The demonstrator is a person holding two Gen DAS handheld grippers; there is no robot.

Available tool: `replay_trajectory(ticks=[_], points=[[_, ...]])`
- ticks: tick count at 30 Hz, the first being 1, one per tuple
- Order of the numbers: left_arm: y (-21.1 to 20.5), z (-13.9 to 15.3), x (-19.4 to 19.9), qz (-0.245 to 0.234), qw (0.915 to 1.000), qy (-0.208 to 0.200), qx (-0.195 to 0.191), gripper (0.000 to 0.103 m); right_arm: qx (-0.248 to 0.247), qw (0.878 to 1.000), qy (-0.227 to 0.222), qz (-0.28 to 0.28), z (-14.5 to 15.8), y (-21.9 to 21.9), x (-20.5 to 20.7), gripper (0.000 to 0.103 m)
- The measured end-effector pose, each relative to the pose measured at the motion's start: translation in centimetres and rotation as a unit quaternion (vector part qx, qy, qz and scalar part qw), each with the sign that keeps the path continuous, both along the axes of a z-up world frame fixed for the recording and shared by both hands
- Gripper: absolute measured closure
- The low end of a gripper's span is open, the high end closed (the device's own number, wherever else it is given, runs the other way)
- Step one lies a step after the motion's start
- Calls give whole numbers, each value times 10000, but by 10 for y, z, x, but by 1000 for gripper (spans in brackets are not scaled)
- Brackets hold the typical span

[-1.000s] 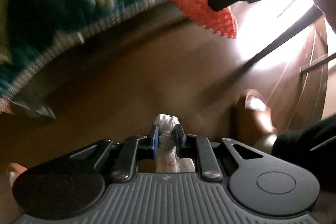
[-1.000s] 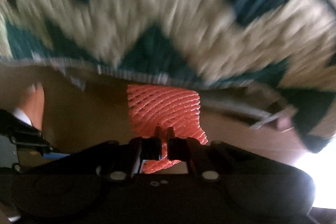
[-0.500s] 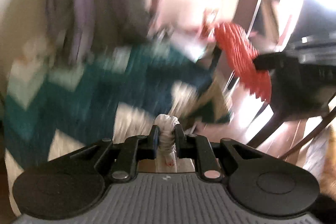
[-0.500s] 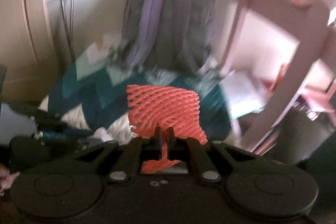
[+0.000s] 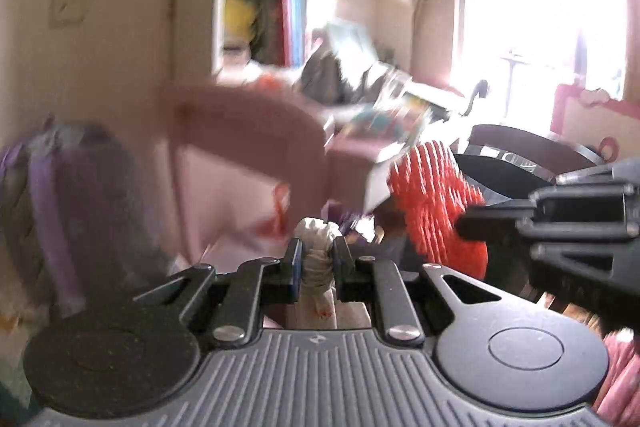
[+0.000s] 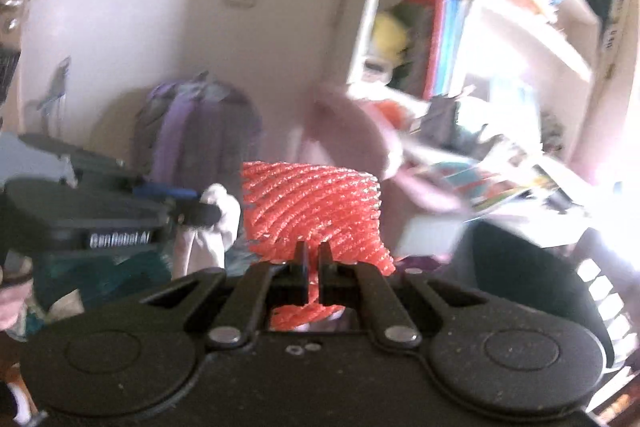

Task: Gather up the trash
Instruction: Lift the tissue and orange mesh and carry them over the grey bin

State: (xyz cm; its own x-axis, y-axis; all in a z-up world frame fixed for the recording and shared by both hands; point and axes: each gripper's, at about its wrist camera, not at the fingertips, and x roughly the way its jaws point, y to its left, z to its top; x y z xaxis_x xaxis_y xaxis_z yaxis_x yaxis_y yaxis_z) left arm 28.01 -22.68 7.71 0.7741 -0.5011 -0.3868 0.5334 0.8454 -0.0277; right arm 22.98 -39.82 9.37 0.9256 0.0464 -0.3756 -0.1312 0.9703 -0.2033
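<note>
The crumpled tissue [image 5: 316, 247] is held left of the foam net [image 5: 436, 207]; a backpack [image 6: 192, 131] is seen behind, left of the bookshelf [image 6: 440, 39].

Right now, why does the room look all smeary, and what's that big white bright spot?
Left wrist view: the window is blown out to white glare, and the pink desk is smeared by motion. Right wrist view: the shelves blur and curve from the fisheye, glare burns the right edge, yet the orange mesh stays sharp.
</note>
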Motion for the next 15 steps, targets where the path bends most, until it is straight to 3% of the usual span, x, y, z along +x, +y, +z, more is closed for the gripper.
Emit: replay_trajectory(ticks=[6, 15], points=[[-78, 55, 6, -453, 9980, -381, -231, 88, 132, 9969, -275, -721, 23, -74, -6, 100], [-191, 68, 22, -888, 9937, -679, -109, 88, 353, 9883, 188, -1474, 0, -152, 8, 100]])
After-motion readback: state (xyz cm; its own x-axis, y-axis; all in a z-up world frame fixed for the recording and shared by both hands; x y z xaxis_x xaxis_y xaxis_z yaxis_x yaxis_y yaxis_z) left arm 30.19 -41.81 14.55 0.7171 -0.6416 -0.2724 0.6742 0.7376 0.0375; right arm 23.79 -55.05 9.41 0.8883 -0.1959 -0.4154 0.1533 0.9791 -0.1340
